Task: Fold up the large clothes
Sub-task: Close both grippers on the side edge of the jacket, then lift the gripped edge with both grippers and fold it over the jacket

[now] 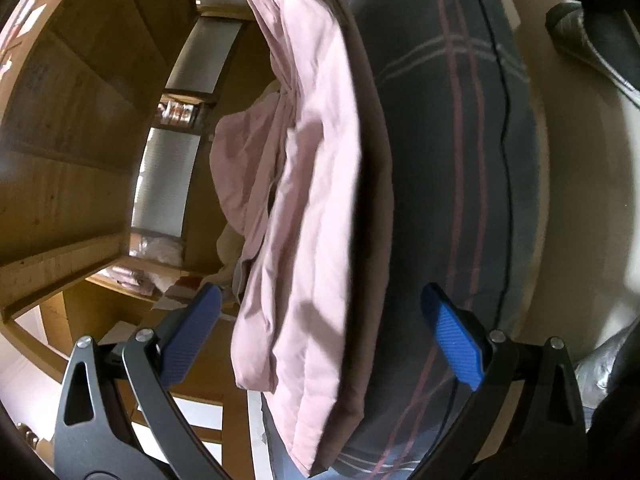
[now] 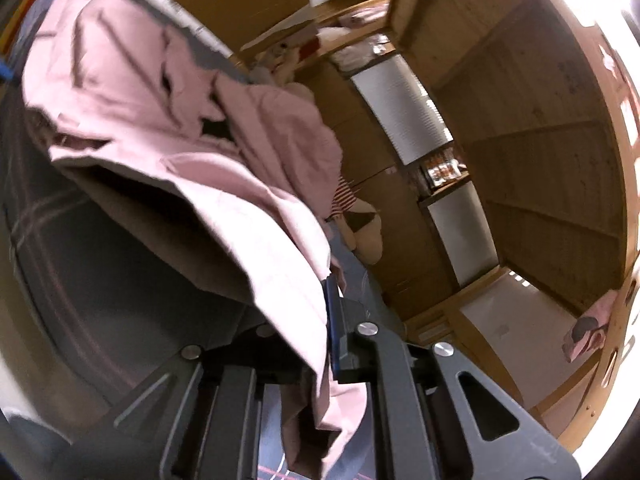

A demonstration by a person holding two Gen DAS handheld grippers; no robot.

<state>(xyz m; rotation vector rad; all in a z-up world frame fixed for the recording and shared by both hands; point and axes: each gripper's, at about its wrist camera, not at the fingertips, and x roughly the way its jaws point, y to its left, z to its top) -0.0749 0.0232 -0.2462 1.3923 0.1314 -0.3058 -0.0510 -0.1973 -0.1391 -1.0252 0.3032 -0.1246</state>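
A large pink garment (image 1: 312, 200) lies partly folded on a dark plaid bed cover (image 1: 452, 160). My left gripper (image 1: 326, 338) is open, its blue pads (image 1: 452, 344) standing wide apart; the garment's near edge lies between them, and neither pad presses on it. In the right wrist view the same pink garment (image 2: 168, 128) is lifted at one edge and drapes away across the plaid cover (image 2: 80, 248). There my right gripper (image 2: 326, 320) is shut on a fold of it. One blue pad (image 2: 332, 312) shows against the cloth, and the other finger is hidden under it.
Wooden shelving and cupboards (image 1: 68, 128) with white panels (image 2: 416, 112) line the far side of the room. A plush toy (image 2: 360, 224) and other cloth sit beyond the bed. A dark object (image 1: 600, 40) rests on the pale surface past the cover.
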